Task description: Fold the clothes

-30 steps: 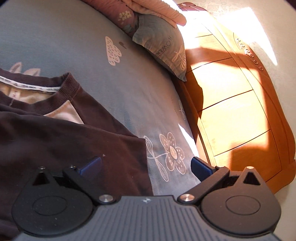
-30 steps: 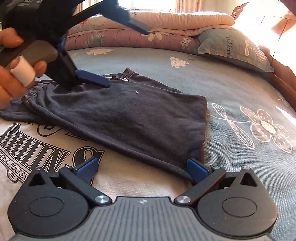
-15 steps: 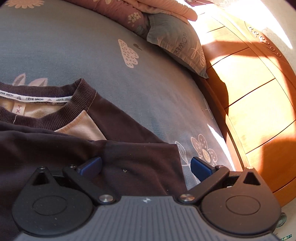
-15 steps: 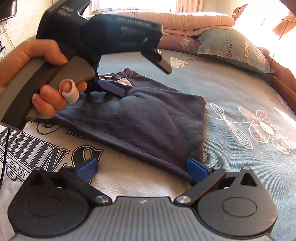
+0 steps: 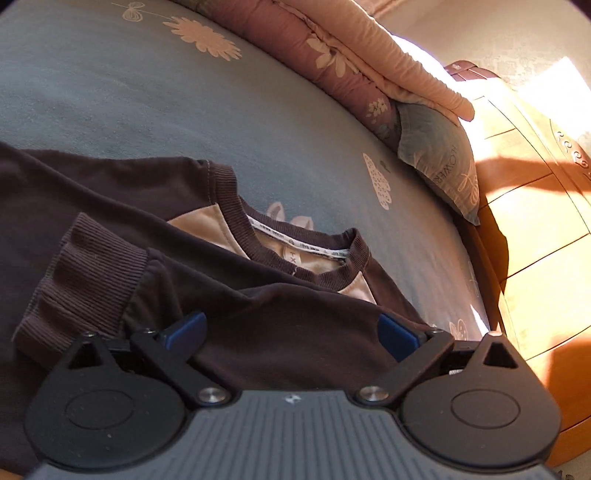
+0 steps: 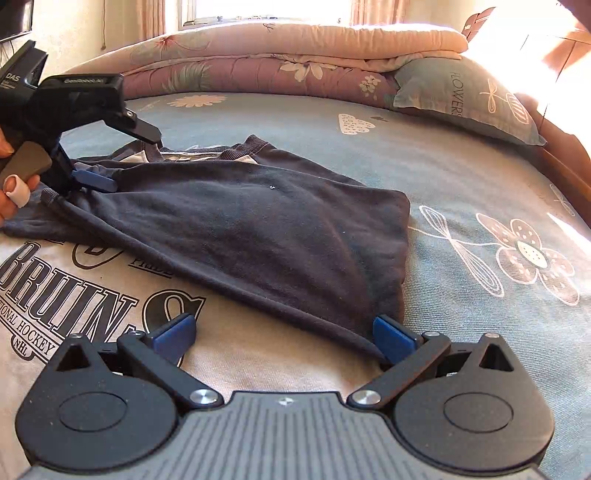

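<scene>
Shirt (image 6: pixel 236 221): on the bed (image 6: pixel 461 177), sleeve (image 5: pixel 258 332) folded across.
Left claw (image 5: pixel 291 330): jaws apart, cuff (image 5: pixel 81 280) at 10 o'clock.
Right claw (image 6: pixel 284 334): jaws apart, sleeve running 10 to 4; nearer its fold.

Sunlit wooden headboard (image 5: pixel 535 236); window (image 6: pixel 266 9)

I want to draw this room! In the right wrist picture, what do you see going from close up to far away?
Right gripper → dark sleeve → collar → cloud print → quilts → window.
</scene>
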`<state>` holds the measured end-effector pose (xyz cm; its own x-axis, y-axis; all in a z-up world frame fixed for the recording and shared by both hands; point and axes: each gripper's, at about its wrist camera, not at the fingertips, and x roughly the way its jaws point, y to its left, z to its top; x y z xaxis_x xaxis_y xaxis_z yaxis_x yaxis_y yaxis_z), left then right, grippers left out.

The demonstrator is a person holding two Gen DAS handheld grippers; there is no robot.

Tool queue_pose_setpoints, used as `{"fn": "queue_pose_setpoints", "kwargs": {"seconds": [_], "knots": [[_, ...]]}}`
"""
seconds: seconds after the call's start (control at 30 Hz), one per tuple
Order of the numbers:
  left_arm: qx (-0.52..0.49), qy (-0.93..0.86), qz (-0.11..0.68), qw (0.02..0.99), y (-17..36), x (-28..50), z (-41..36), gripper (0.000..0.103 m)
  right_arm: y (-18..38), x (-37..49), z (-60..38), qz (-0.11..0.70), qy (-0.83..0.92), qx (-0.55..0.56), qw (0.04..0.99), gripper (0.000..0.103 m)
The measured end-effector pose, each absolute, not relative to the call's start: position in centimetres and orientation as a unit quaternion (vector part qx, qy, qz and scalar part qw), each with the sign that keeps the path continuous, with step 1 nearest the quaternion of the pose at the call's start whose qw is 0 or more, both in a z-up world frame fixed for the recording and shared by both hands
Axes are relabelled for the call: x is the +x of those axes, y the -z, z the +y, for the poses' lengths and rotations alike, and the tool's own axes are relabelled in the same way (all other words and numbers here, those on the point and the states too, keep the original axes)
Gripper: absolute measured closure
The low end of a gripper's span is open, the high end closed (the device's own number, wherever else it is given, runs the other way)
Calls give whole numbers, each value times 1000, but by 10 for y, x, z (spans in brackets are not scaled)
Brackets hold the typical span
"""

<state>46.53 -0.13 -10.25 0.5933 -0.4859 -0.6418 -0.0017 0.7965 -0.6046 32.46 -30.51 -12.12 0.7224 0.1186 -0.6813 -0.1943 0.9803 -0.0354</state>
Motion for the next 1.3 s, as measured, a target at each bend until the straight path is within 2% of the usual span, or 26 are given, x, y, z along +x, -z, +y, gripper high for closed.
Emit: {"fn": "queue_pose_setpoints", "kwargs": {"seconds": [0.23,0.33,0.47,0.57,0.7,0.77,0.93,0.97,1.17,1.3], "knots": [[-289,126,424,849,106,480,9,4,122,325,-304,362,-83,-54,927,0],[-301,154,407,849,97,477,-2,4,122,325,-304,362,-83,-55,927,0],[-278,200,429,836,101,487,-30,4,122,325,-304,362,-83,-56,927,0],[-253,129,413,865,107,499,-25,4,122,325,-305,362,-83,-56,927,0],[-311,112,395,857,100,494,-3,4,122,325,-305,362,-84,-56,927,0],[-309,137,381,861,91,480,0,3,122,325,-305,363,-85,-56,926,0],[-302,155,399,852,93,461,6,3,122,325,-304,363,-82,-57,926,0],[-301,151,400,852,93,459,7,7,122,325,-304,363,-82,-57,927,0],[-294,131,408,854,95,447,13,4,123,326,-304,363,-81,-57,927,0],[-250,108,452,849,105,442,5,5,122,327,-304,364,-81,-58,926,0]]}}
